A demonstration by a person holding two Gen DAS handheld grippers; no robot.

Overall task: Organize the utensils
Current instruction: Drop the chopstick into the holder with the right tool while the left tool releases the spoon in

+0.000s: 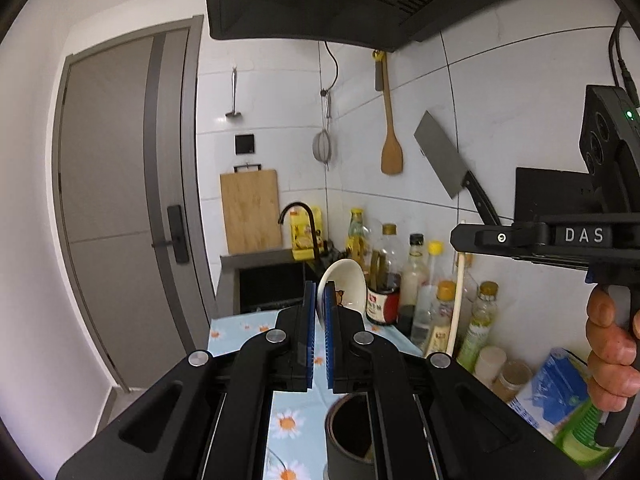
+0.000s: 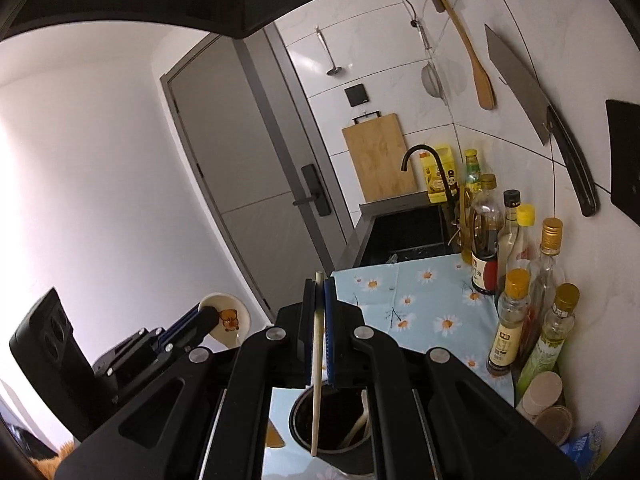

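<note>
**Left wrist and right wrist: spoon and chopstick held above the holder**

Left wrist view: the left gripper (image 1: pixel 320 300) has its blue pads clamped on a white ceramic spoon (image 1: pixel 345 286), whose bowl stands up past the fingertips and carries a small bear print. Below the gripper, a dark cylindrical utensil holder (image 1: pixel 348 436) sits on a light blue daisy-print cloth (image 1: pixel 288 420). At the right edge, a hand (image 1: pixel 612 344) grips the handle of the right gripper (image 1: pixel 460 236), from which a pale chopstick (image 1: pixel 456 308) hangs down in front of a row of bottles (image 1: pixel 416 276). A cleaver (image 1: pixel 444 156) and a wooden spatula (image 1: pixel 390 136) hang on the tiled wall, and a cutting board (image 1: pixel 250 210) leans behind the black sink (image 1: pixel 272 284).

Right wrist view: the right gripper (image 2: pixel 320 280) is closed on the chopstick (image 2: pixel 317 360), which runs between the pads and slants down so that its lower end lies over the near rim of the utensil holder (image 2: pixel 334 424). A pale utensil handle (image 2: pixel 358 424) already leans inside the holder. To the left, the left gripper (image 2: pixel 206 312) holds the spoon (image 2: pixel 230 320) off the edge of the counter, with the bear print facing the camera. The cloth (image 2: pixel 424 304) covers the counter up to the sink (image 2: pixel 404 232), with the bottles (image 2: pixel 486 240) lined along the wall.
</note>
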